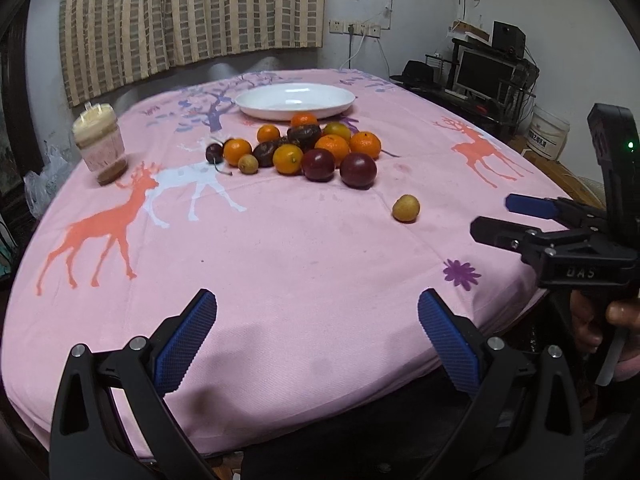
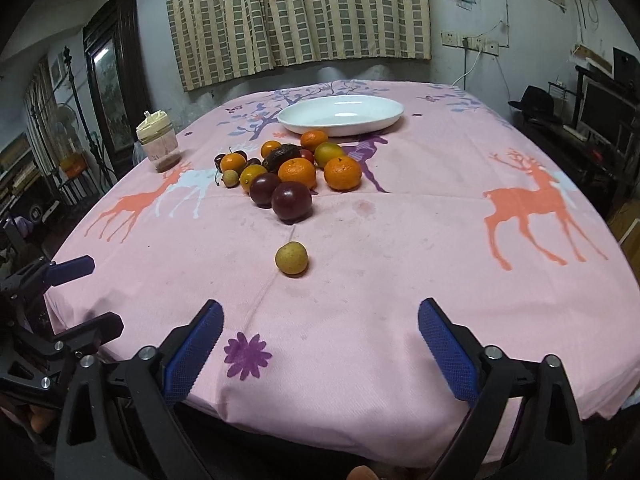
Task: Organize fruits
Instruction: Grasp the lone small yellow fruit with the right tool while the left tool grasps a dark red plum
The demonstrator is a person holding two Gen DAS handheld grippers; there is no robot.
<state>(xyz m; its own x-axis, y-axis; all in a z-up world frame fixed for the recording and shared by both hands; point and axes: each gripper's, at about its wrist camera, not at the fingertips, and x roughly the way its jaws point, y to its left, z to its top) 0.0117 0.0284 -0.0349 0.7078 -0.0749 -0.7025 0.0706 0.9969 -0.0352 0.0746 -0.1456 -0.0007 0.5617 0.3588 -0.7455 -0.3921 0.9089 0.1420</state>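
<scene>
A heap of fruit point(image 1: 308, 148) point(image 2: 288, 172) lies mid-table: oranges, dark purple plums, cherries, brown dates. One small yellow fruit point(image 1: 405, 208) point(image 2: 291, 258) sits apart, nearer me. Behind the heap stands an empty white plate point(image 1: 248, 102) point(image 2: 384, 120). My left gripper point(image 1: 318, 334) is open over the near table edge, nothing between its blue pads. My right gripper point(image 2: 320, 340) is open too, holding nothing, with the lone yellow fruit ahead of it. In the left wrist view the right gripper point(image 1: 490, 216) shows at the right, held by a hand; the left gripper point(image 2: 96, 292) shows at the left in the right wrist view.
A pink tablecloth point(image 1: 280, 260) with deer prints covers the table. A lidded jar point(image 1: 100, 142) point(image 2: 158, 142) with pinkish contents stands at the far left. Curtains hang behind; a monitor and shelf point(image 1: 484, 70) stand off to the right.
</scene>
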